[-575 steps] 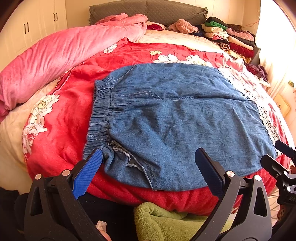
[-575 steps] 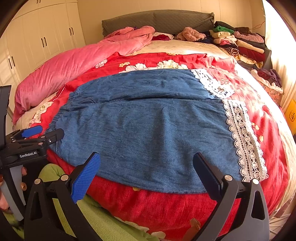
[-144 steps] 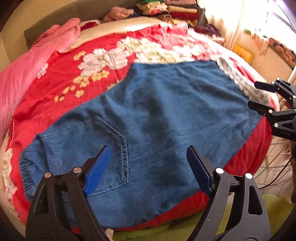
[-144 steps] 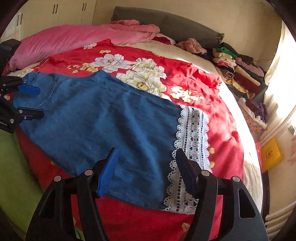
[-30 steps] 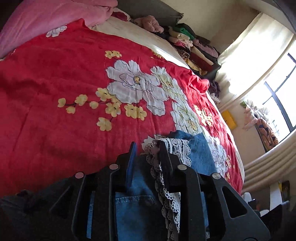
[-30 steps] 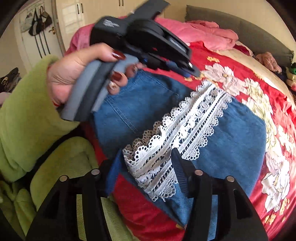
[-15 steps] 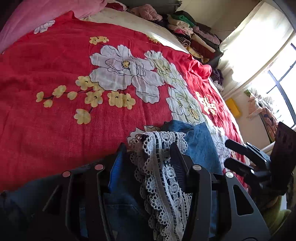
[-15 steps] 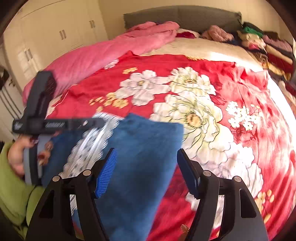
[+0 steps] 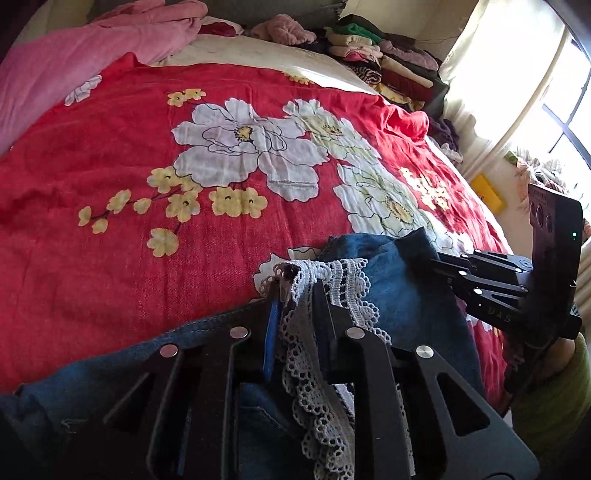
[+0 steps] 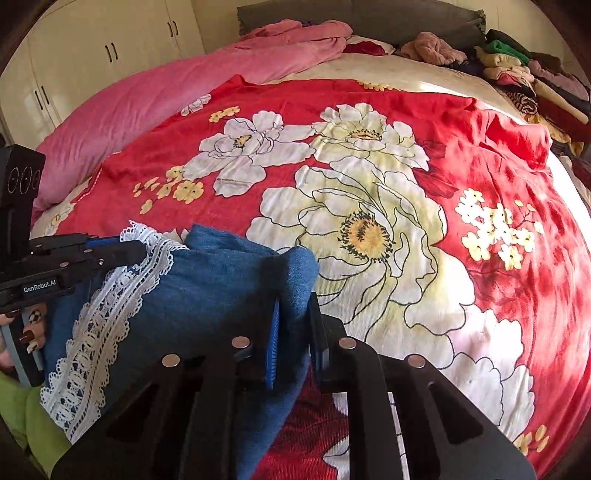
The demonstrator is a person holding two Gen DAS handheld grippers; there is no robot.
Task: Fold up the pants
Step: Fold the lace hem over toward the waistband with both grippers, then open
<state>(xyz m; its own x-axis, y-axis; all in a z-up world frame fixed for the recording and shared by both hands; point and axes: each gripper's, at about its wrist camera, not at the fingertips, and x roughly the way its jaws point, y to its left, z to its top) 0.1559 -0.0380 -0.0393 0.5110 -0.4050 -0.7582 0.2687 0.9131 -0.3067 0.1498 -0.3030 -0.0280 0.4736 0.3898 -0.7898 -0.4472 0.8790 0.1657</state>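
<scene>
The blue denim pants point(image 10: 207, 295) with a white lace hem point(image 10: 110, 306) lie folded in a bundle at the near edge of the red flowered bedspread point(image 10: 369, 184). My left gripper point(image 9: 295, 291) is shut on the lace hem corner point(image 9: 332, 280) together with denim. My right gripper point(image 10: 293, 302) is shut on the folded denim edge at the bundle's right side. In the left wrist view the right gripper point(image 9: 443, 269) grips the denim point(image 9: 399, 295) to my right. In the right wrist view the left gripper point(image 10: 136, 251) pinches the lace at the left.
A pink duvet point(image 10: 166, 92) lies along the bed's left side. Stacked folded clothes point(image 10: 524, 74) sit at the far right by the grey headboard point(image 10: 369, 18). White wardrobes point(image 10: 92, 55) stand at left, a bright window point(image 9: 535, 74) at right. The person's green sleeve point(image 10: 22, 417) is near.
Both grippers have closed: the left on the lace hem, the right on the denim fold edge. Half a second ago both stood open over the bundle.
</scene>
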